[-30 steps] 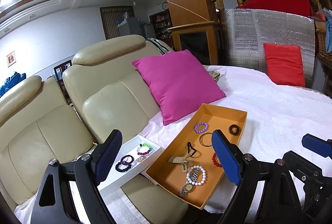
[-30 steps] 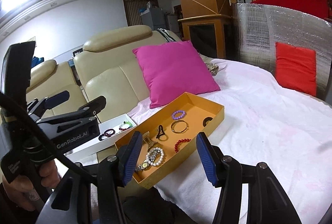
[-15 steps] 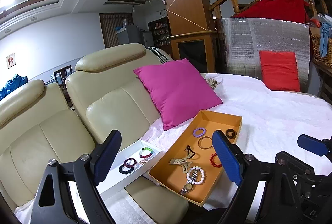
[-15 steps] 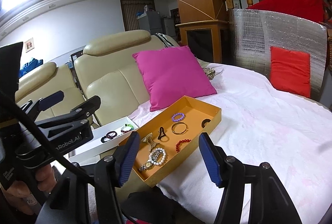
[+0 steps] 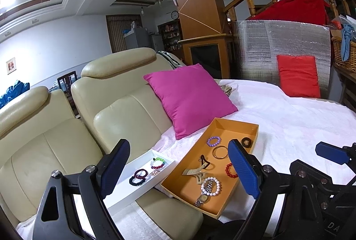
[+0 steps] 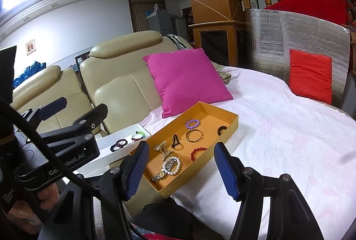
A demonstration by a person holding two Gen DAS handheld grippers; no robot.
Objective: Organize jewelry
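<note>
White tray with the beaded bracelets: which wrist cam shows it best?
Left wrist view. The white tray lies nearly whole between the left tool's fingers, its bracelets countable. In the right wrist view the tray is smaller, and the left tool covers its near end.

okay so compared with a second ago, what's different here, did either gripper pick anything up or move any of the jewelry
Nothing was picked up or let go. The right gripper has just been opening its blue-padded jaws, with nothing between them, and both cameras' views shifted slightly, so the trays sit a little lower in the picture. The left gripper stays wide open and empty. The jewelry in the orange cardboard tray and the white tray lies as before.
</note>
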